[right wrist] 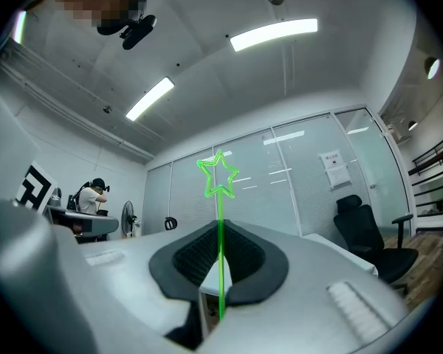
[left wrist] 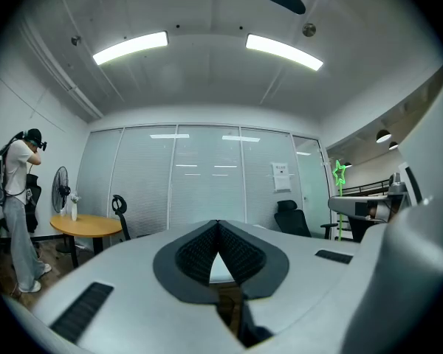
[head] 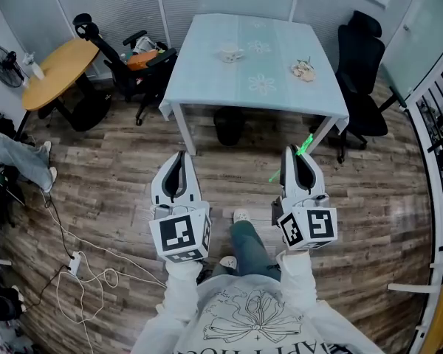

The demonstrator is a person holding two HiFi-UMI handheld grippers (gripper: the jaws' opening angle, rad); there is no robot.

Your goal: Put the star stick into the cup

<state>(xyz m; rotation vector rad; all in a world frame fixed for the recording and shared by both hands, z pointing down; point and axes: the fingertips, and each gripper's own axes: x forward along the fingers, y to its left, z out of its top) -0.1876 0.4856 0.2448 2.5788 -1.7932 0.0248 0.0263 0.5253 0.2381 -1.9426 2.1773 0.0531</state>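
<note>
A thin green star stick [right wrist: 220, 177] stands up between the jaws of my right gripper [right wrist: 220, 226], which is shut on its stem. From the head view the stick [head: 304, 146] pokes out past the right gripper [head: 296, 152], held above the wood floor in front of the light blue table [head: 207, 87]. A small white cup [head: 231, 53] stands on that table, far from both grippers. My left gripper [head: 181, 155] hovers level with the right one, its jaws closed together with nothing in them [left wrist: 218, 224]. The left gripper view shows the star [left wrist: 340, 172] off to the right.
A small pale heap of items [head: 304, 69] lies on the table's right side. Black office chairs [head: 362, 72] [head: 133, 61] flank the table. A round wooden table [head: 55, 68], a fan [head: 4, 65] and floor cables [head: 81, 268] are at left. A person [left wrist: 18, 205] stands there.
</note>
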